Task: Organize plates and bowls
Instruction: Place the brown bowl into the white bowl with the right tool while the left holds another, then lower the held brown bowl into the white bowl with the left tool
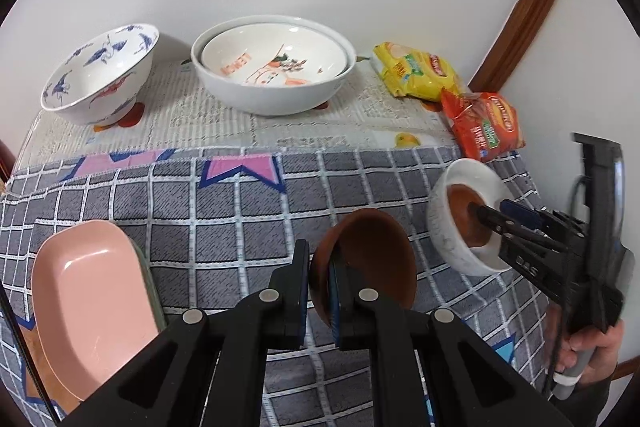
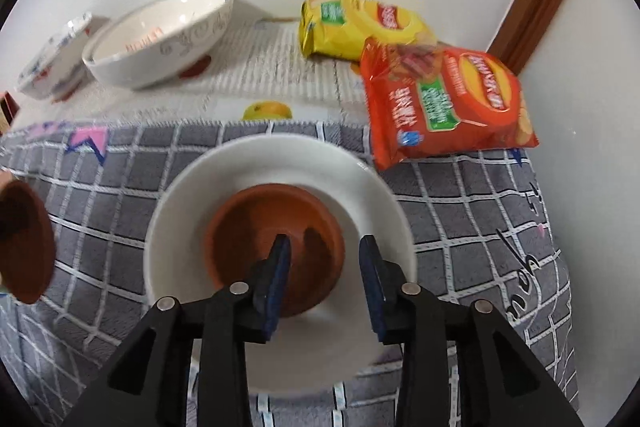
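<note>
Your left gripper is clamped tight on a small brown clay bowl's rim, held off the grey checked tablecloth. Your right gripper stands part open w/ nothing gripped, its jaws straddling the near rim of a second brown clay bowl nested in the white ceramic bowl.

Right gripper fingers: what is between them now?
In the right wrist view, the right gripper stands open; the near rim of the brown bowl lies between its fingers, inside the white bowl.
</note>
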Demonstrator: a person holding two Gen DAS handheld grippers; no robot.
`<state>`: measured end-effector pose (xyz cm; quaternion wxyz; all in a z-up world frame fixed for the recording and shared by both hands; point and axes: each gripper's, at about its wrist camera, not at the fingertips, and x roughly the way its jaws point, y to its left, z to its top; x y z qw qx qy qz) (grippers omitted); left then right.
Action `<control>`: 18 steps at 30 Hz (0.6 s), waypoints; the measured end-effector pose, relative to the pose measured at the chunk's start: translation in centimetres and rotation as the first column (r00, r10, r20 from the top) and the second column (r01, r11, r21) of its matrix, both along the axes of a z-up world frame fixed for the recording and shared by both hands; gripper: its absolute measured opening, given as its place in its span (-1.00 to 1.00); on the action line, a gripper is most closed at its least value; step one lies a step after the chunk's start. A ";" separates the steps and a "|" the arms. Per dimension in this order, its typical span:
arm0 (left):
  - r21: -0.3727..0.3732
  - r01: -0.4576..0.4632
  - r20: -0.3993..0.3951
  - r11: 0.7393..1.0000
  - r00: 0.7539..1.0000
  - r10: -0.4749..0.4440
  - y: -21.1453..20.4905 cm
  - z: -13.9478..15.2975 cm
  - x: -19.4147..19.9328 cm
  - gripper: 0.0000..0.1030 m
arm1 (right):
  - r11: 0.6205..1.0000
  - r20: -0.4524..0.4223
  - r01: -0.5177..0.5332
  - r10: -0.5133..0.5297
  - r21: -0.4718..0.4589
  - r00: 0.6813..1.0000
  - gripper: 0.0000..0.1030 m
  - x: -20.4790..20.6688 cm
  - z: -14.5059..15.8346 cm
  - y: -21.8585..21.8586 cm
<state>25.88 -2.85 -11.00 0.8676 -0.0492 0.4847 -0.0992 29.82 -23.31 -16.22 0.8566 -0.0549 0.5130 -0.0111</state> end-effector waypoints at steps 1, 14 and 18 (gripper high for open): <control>-0.003 0.004 0.005 1.000 1.000 -0.004 -0.3 0.3 -0.1 -0.83 | 1.000 0.020 -0.006 0.005 0.023 1.000 -0.31 -0.6 0.8 -0.2; -0.049 0.069 0.034 0.996 0.997 -0.068 -7.5 1.4 0.7 -0.83 | 0.987 0.180 0.082 -0.107 0.138 0.978 -0.24 -7.8 6.3 -7.2; -0.047 0.076 0.022 0.996 0.997 -0.075 -9.5 0.7 1.5 -0.83 | 0.981 0.186 0.113 -0.141 0.155 0.972 -0.24 -9.3 6.3 -9.0</control>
